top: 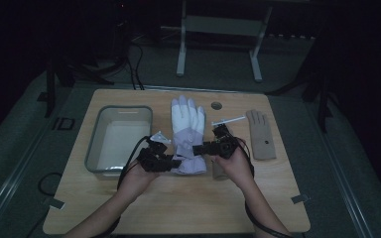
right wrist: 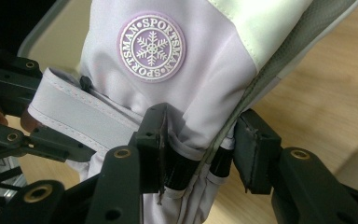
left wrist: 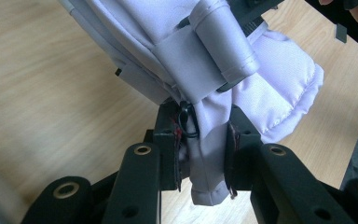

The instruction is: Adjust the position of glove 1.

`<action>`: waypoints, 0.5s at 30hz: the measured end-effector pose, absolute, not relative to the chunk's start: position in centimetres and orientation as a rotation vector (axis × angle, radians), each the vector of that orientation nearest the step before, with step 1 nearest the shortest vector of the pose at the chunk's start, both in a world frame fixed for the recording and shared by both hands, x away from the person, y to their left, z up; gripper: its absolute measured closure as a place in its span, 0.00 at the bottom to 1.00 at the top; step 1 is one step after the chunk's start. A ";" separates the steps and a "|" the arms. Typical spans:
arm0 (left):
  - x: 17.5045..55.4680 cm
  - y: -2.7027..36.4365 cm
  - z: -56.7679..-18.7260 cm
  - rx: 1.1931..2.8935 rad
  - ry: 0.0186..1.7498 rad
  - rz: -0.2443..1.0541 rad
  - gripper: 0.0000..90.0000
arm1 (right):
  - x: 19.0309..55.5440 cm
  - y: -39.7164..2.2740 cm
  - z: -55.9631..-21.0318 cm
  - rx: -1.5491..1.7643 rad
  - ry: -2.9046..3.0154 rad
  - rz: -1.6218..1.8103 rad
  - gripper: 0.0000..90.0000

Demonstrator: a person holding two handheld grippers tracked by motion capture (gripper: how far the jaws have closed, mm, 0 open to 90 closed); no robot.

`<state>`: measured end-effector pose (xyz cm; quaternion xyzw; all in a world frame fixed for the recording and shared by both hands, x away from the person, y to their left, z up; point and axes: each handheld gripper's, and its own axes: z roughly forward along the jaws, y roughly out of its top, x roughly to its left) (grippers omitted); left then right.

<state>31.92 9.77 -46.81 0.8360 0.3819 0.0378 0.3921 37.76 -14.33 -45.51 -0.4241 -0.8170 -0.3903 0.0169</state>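
Both grippers have hold of the padded white-and-lilac ski glove [top: 187,134] at its cuff end, near the middle of the wooden table [top: 178,208]. The left gripper [left wrist: 203,154] pinches a fold of lilac cuff fabric between its jaws; the right gripper [right wrist: 200,140] clamps the cuff's other side, below the round snowflake badge [right wrist: 151,46]. So the grasp looks done. The glove's fingers point toward the far edge. The clear plastic bin [top: 99,168] by the left edge holds nothing, and a tan knit glove [top: 261,134] lies near the right edge, untouched. Carrying the ski glove to the bin, its likely destination, seems left to do.
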 end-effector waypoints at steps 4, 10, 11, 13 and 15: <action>32.0 11.0 -46.0 2.129 0.976 0.109 0.79 | 38.0 -13.2 -44.9 -1.300 -2.538 -1.227 0.64; 32.1 13.4 -44.6 2.126 0.994 0.142 0.79 | 38.5 -10.9 -43.7 -1.257 -2.546 -1.253 0.65; 32.1 13.9 -44.4 2.130 0.997 0.156 0.79 | 38.6 -10.4 -43.5 -1.249 -2.551 -1.256 0.65; 32.1 14.6 -44.1 2.129 1.011 0.172 0.79 | 38.9 -9.3 -43.2 -1.234 -2.567 -1.256 0.65; 32.2 15.5 -43.8 2.134 1.026 0.187 0.79 | 39.2 -8.2 -43.0 -1.224 -2.572 -1.251 0.65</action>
